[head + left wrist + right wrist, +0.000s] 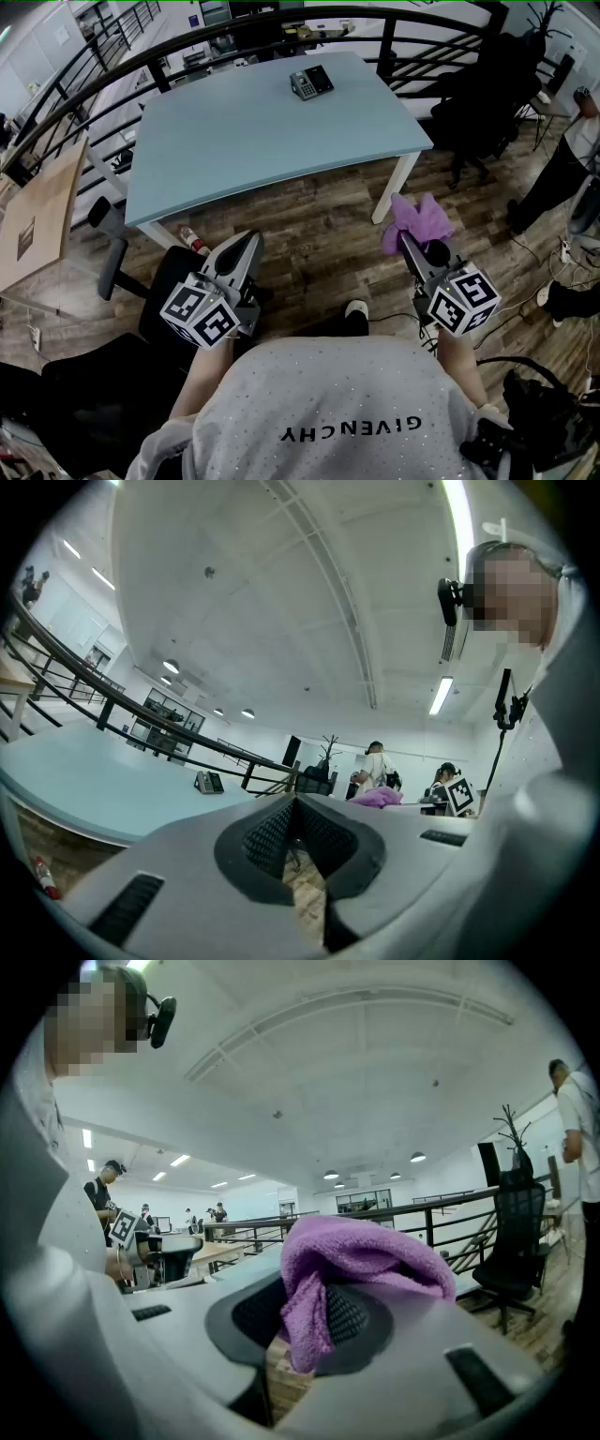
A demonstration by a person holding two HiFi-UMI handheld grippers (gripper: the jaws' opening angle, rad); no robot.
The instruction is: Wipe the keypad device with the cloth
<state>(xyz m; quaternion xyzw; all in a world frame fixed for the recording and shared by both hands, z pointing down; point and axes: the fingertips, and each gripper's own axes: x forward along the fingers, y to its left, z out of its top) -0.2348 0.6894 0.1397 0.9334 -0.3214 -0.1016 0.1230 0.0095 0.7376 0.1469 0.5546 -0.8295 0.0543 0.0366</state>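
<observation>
The pale blue table (pixel 262 131) stood ahead of you, with the keypad device (pixel 310 82) near its far edge. On the near side, well apart from it, your right gripper (pixel 408 242) pinched the purple cloth (pixel 419 218). Your left gripper (pixel 247 242) had its jaws pressed together on nothing.

Pale blue table (pixel 253 141), keypad device (pixel 310 82) near its far edge

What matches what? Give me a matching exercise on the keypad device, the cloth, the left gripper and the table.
1 keypad device
2 cloth
3 left gripper
4 table

A light blue
B shut, nothing in it
C on the table's far part
D clamped in the right gripper

Pairs: 1-C, 2-D, 3-B, 4-A
</observation>
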